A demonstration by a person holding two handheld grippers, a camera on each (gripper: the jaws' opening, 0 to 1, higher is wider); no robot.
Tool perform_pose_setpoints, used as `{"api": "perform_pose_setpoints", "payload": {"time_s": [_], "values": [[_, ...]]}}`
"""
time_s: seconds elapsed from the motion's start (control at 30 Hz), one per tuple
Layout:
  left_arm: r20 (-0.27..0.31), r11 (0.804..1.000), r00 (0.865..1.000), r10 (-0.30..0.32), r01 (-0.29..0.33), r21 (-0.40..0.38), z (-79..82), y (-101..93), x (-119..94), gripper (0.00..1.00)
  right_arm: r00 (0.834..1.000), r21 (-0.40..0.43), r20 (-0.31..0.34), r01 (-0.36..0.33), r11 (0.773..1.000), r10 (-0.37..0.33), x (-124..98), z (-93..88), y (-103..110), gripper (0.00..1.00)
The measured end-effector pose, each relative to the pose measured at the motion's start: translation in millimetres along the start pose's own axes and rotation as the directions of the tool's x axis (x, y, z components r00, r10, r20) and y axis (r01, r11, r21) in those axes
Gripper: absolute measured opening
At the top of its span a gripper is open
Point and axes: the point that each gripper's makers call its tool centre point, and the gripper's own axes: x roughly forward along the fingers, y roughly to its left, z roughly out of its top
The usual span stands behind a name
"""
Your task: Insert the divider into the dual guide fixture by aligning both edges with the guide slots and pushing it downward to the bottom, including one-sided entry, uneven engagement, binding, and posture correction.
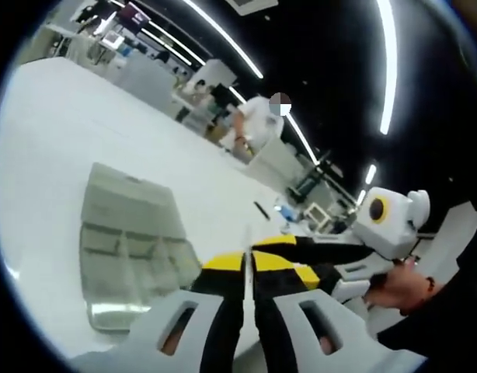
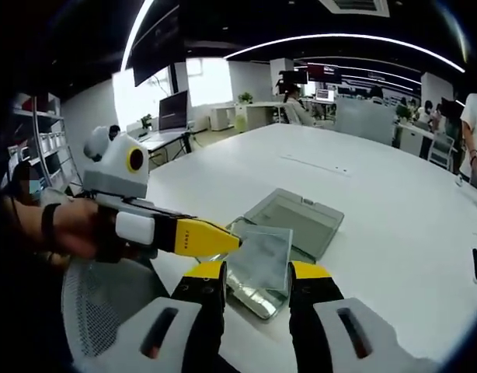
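Divider (image 2: 262,252), low centre of the right gripper view above the fixture (image 2: 297,217), is pinched edge-on in my left gripper (image 2: 223,243), right gripper (image 2: 256,284) wide; tilted, I'd risk one-sided binding.

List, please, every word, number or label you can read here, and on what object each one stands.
None can be read.
Dark marking on the yellow tip of the left tongs, right gripper view: too small and blurred.
Distant monitors: too blurred.
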Motion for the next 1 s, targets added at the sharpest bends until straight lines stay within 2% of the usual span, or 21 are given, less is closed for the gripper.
{"api": "perform_pose_setpoints", "payload": {"time_s": [0.43,0.63,1.0], "values": [[-0.019,0.997,1.0,0.009,-0.008,0.071,3.7,0.0,-6,0.0,0.999,-0.045,-0.011,-0.05,0.998,0.05,4,3.4,6,0.28],[-0.018,0.994,0.999,0.035,-0.033,0.1,6.4,5.3,-15,0.0,0.997,-0.065,-0.02,-0.078,0.995,0.077,8,6.2,10,0.26],[-0.028,0.988,0.996,0.086,-0.082,0.131,0.2,18.5,-27,0.0,0.991,-0.13,-0.061,-0.128,0.983,0.121,12,6.3,14,0.24]]}}
